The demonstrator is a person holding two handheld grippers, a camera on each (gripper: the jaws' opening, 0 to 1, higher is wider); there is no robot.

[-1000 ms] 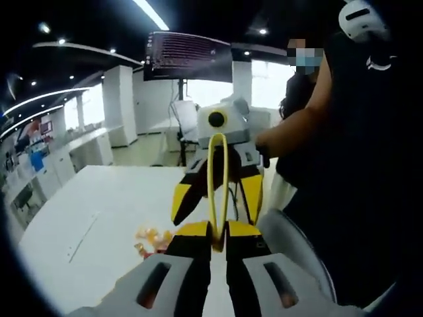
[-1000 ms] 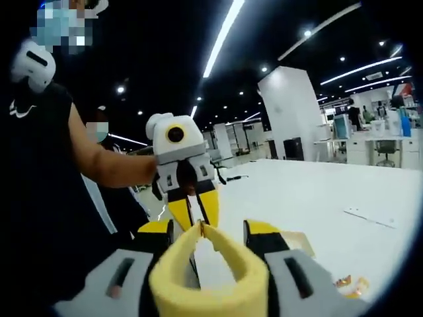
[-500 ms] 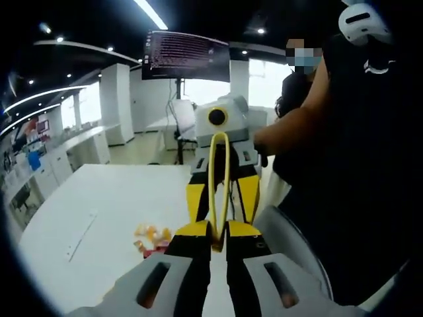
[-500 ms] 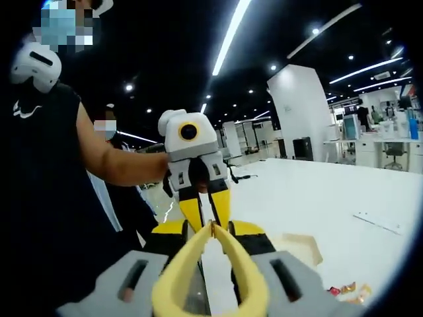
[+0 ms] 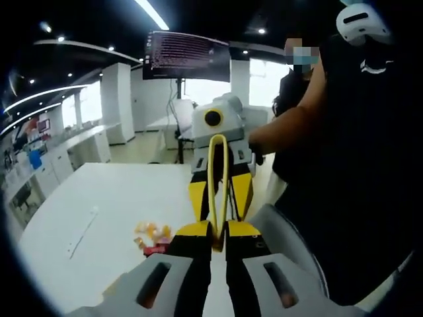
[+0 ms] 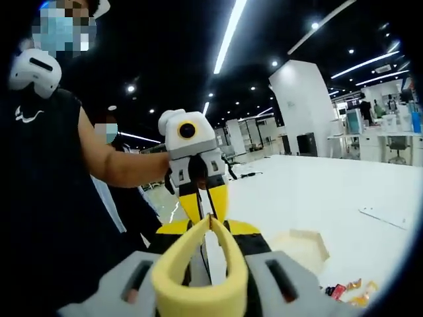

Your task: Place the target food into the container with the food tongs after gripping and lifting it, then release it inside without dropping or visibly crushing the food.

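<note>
My left gripper [image 5: 219, 234] clamped on the yellow tongs [image 5: 219, 178], right gripper [image 6: 210, 231] clamped on their looped end, food pieces [image 5: 152, 236] on the white table [image 5: 112, 198] (container [image 6: 302, 243] nearby).

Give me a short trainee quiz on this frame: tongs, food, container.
1. True or false: the food pieces already lie inside the container.
2. What is shut between the jaws of the left gripper? A) the tips of the yellow tongs B) a piece of food C) the rim of a bowl
3. Fill in: the container stands on the white ____.

Key: 1 false, they lie on the table beside it. 2 A. 3 table.
</note>
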